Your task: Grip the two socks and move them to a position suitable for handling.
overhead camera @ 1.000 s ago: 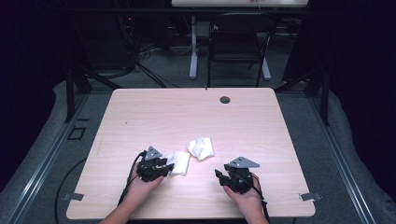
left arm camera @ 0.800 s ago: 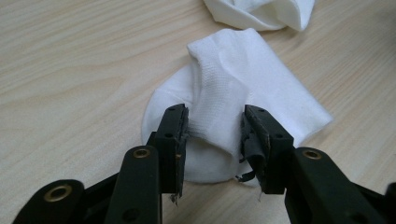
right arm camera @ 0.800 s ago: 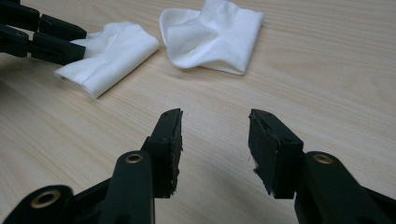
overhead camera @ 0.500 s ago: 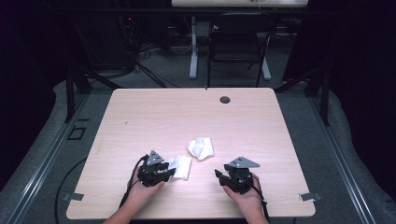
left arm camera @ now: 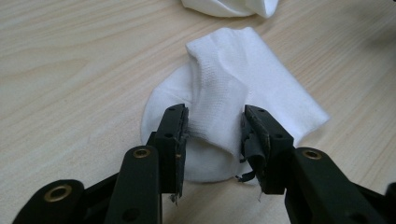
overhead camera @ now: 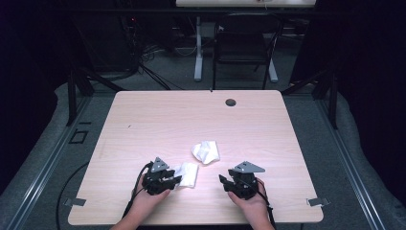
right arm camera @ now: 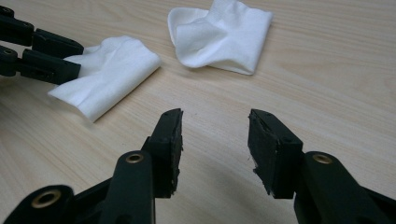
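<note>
The near sock lies flat on the table, just in front of the left gripper. A raised fold of it is framed by the half-open jaws; whether the pads press on the cloth cannot be told, prob. light contact only. Risk: if closed now, just the top layer is likely pinched, so the fold may slip out or the sock may drag and bunch. The right gripper, right of the near sock, is held wide open and empty above bare wood. The far sock lies crumpled just beyond the near sock, apart from it. No brand, label or writing is seen.
</note>
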